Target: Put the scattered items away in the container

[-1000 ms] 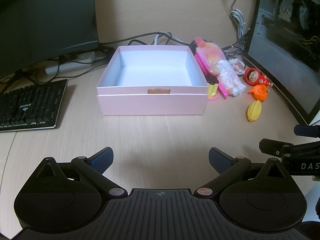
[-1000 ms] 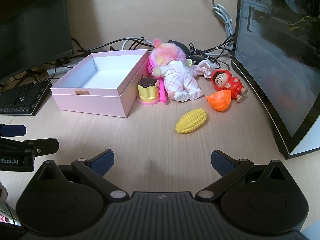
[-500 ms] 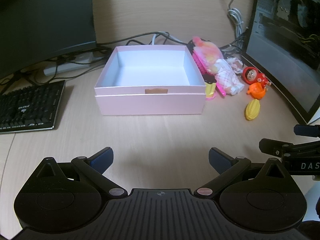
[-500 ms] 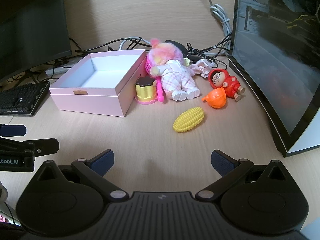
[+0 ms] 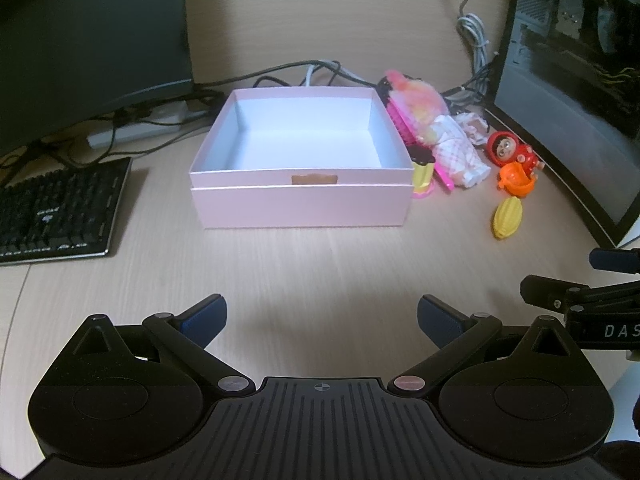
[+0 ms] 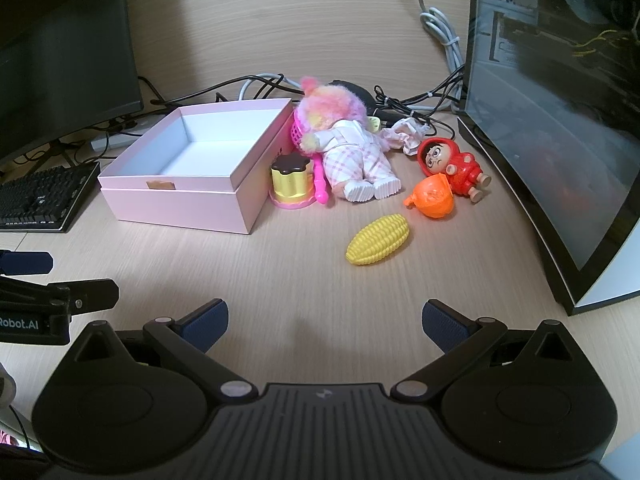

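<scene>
An empty pink box stands on the desk. To its right lie a pink-haired doll, a yellow cake toy, a pink brush, a red figure, an orange cup and a yellow corn. My left gripper is open and empty, well short of the box. My right gripper is open and empty, short of the corn.
A black keyboard lies left of the box. A monitor stands at the back left. A dark PC case blocks the right side. Cables run behind the toys.
Both grippers have drawn back and risen slightly; the box and toys look a little farther. Nothing was grasped or moved.
</scene>
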The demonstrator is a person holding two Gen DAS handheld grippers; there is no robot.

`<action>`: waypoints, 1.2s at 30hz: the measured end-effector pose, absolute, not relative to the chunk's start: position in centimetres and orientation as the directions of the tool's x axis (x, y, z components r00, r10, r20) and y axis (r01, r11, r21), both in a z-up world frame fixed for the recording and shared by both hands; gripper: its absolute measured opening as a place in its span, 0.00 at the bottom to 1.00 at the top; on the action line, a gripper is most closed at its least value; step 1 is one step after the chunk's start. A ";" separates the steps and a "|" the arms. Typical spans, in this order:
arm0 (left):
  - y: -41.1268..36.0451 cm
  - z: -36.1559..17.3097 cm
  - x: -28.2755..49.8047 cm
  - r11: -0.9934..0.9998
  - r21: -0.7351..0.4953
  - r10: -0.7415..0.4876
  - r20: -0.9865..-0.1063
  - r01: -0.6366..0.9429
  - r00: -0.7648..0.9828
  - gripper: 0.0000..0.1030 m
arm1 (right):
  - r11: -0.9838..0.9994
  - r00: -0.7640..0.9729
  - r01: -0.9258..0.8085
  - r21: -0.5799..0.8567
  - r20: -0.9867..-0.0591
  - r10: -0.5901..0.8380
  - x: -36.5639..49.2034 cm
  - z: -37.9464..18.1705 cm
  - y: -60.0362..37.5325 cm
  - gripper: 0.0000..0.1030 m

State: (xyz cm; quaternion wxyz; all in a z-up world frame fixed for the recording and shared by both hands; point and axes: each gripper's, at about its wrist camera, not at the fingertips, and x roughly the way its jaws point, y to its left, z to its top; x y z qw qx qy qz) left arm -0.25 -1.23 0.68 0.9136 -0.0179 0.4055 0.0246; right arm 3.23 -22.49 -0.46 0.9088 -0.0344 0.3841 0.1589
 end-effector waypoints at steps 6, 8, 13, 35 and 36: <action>-1.1 0.6 -0.2 0.998 -0.012 0.033 -0.744 -0.063 0.667 1.00 | 0.948 0.655 -0.313 0.058 -0.710 0.260 3.3 -0.4 -22.3 1.00; -1.1 0.6 -0.2 0.998 -0.012 0.034 -0.744 -0.064 0.667 1.00 | 0.948 0.654 -0.314 0.058 -0.710 0.260 3.3 -0.4 -22.3 1.00; -1.2 0.6 -0.1 0.998 -0.013 0.035 -0.746 -0.067 0.665 1.00 | 0.946 0.652 -0.318 0.059 -0.711 0.263 3.4 -0.5 -22.4 1.00; -2.9 0.2 1.4 0.999 -0.024 0.003 -0.771 -0.033 0.636 1.00 | 0.942 0.645 -0.330 0.070 -0.712 0.278 4.7 -0.8 -24.4 1.00; -3.3 0.0 1.7 1.000 -0.030 -0.021 -0.786 -0.004 0.618 1.00 | 0.942 0.644 -0.329 0.068 -0.714 0.276 4.8 -0.9 -24.9 1.00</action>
